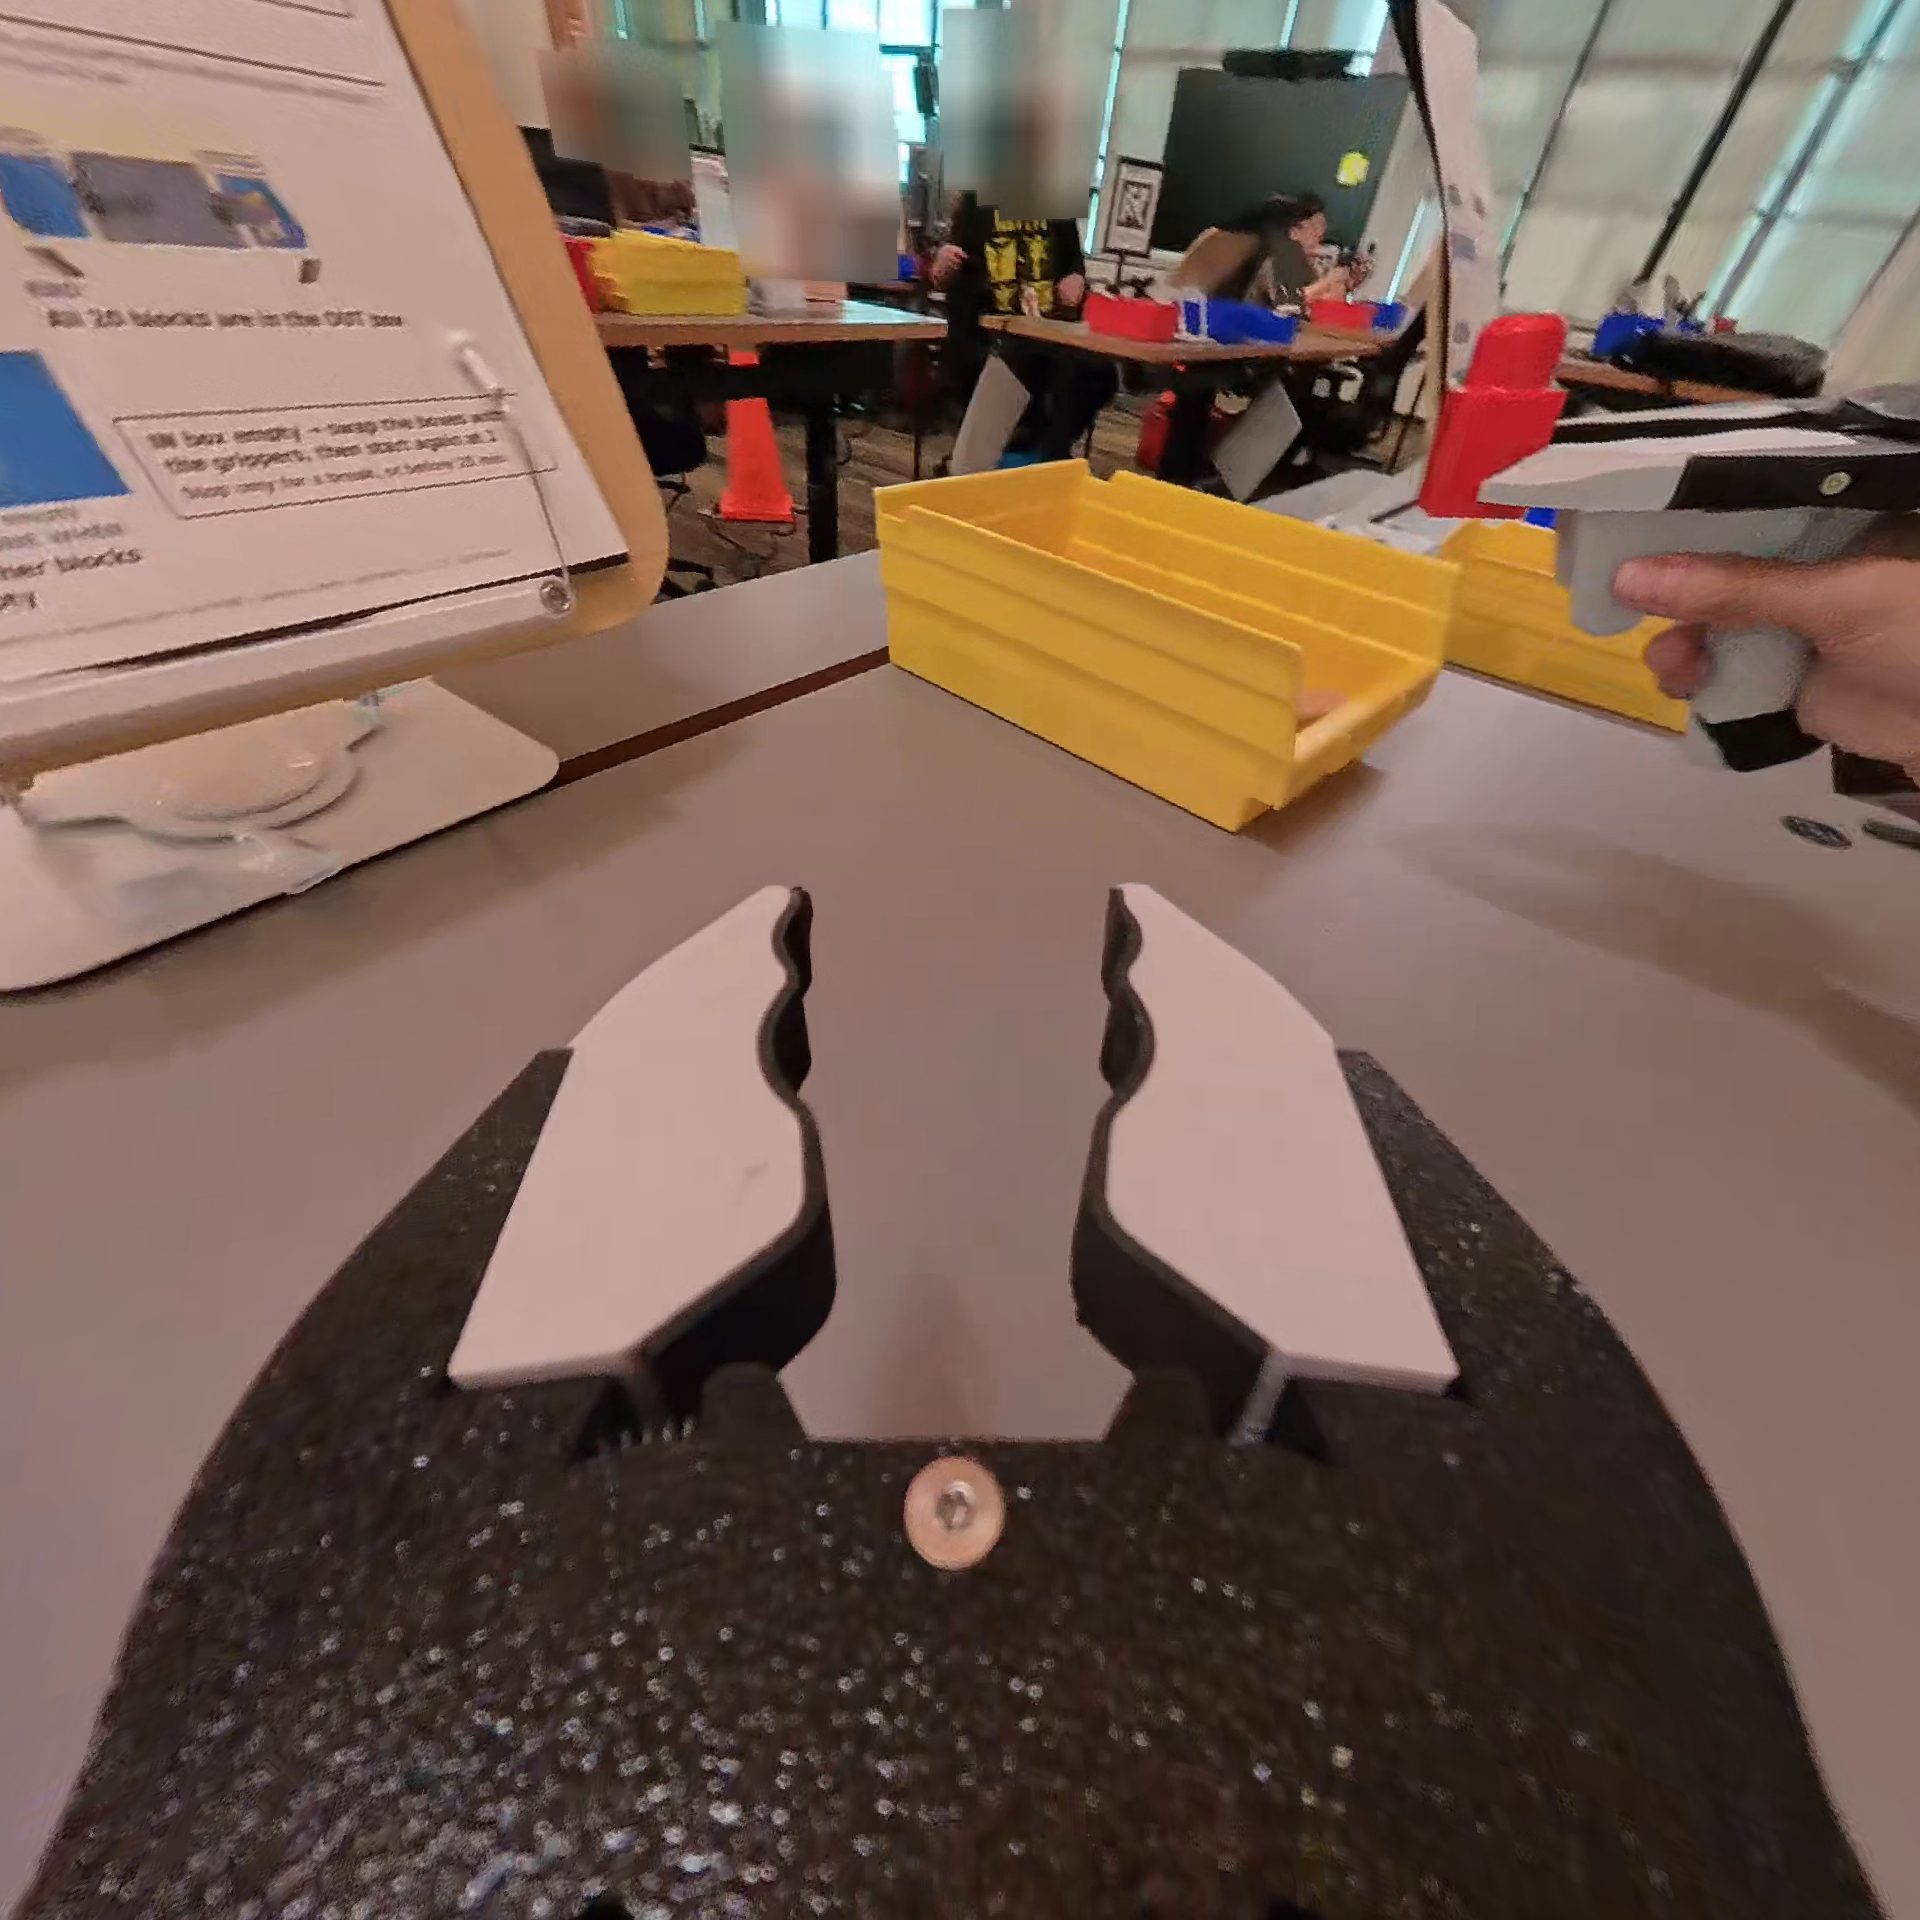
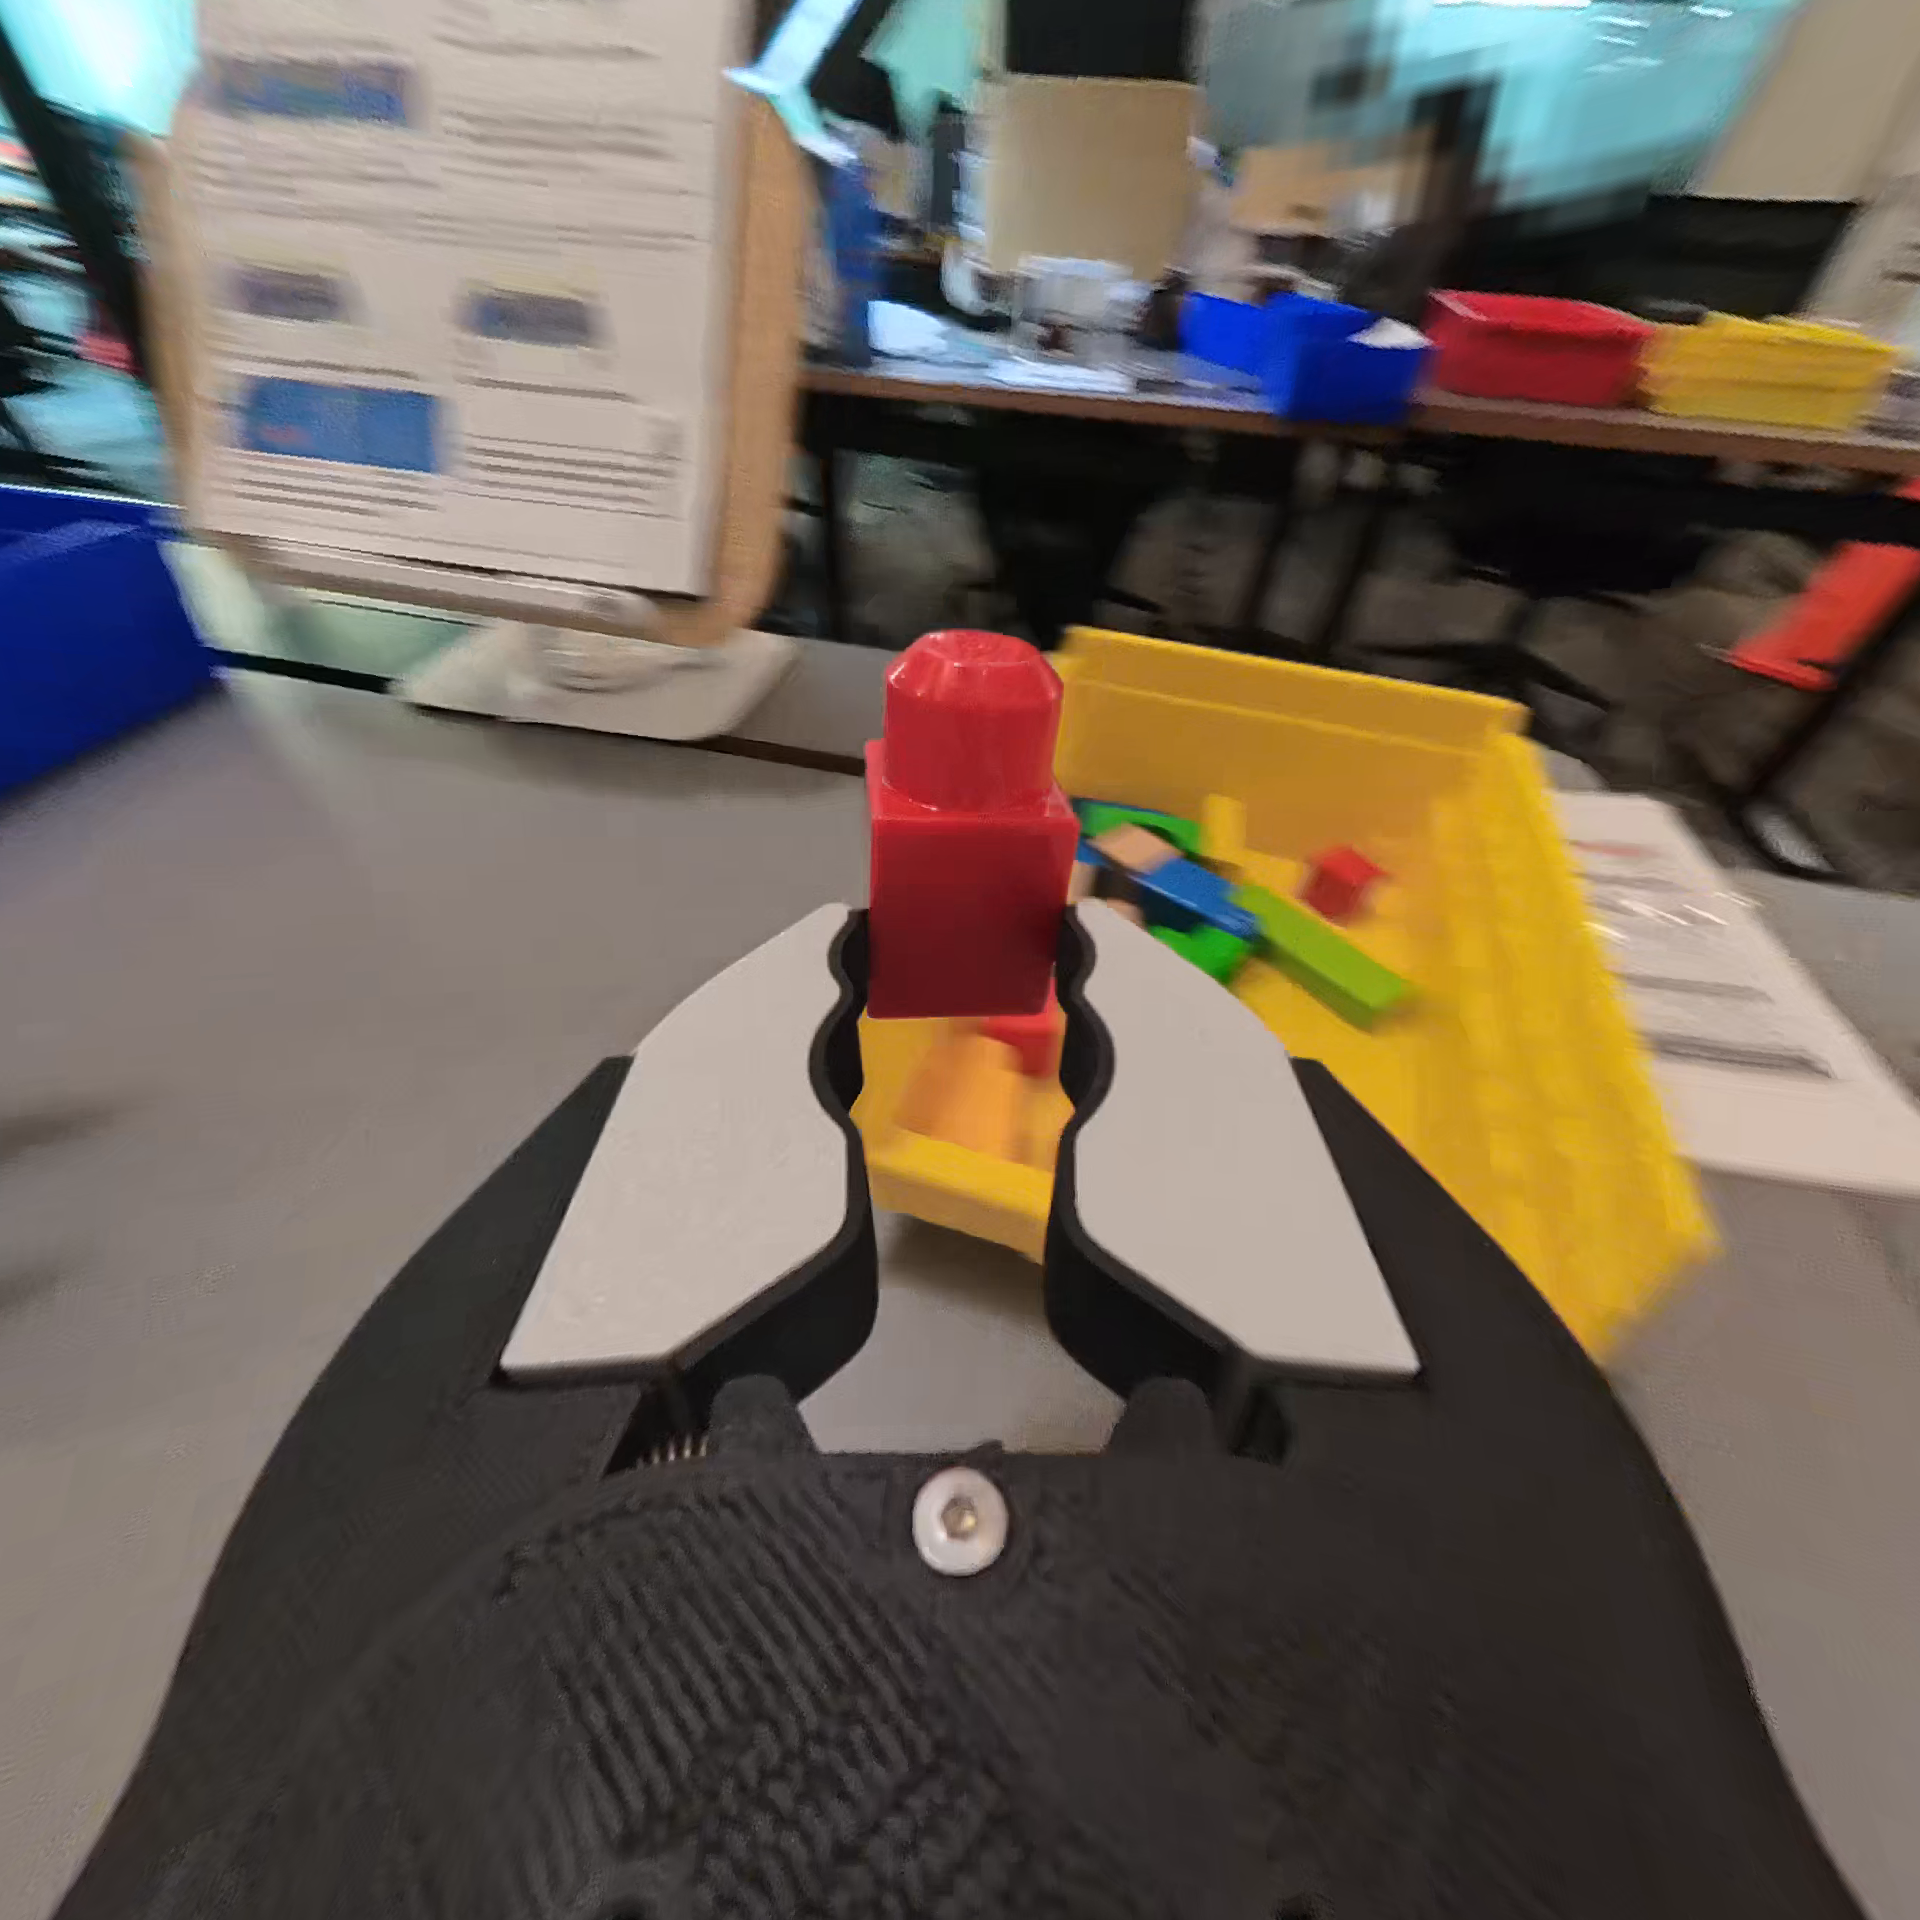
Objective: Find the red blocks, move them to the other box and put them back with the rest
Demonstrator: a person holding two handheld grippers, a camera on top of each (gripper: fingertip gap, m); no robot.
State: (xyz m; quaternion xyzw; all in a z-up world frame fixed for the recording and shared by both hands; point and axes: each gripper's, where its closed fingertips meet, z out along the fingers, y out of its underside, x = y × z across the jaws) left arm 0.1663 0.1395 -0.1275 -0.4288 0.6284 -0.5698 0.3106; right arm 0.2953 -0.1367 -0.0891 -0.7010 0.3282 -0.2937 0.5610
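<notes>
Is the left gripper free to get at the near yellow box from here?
Probably yes: the left gripper is open and empty, with only bare table between it and the yellow box.

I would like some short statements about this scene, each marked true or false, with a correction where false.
1. The right gripper holds a red block with a round stud on top. True.
2. The left gripper holds a blue block. False: its fingers are apart with only bare table between them.
3. The yellow bin beyond the held block contains green, blue and red blocks. True.
4. The yellow bin ahead of the left gripper is turned upside down. False: it stands upright, open side up.
5. A sheet of paper lies on the table beside the bin with the blocks. True.
</notes>
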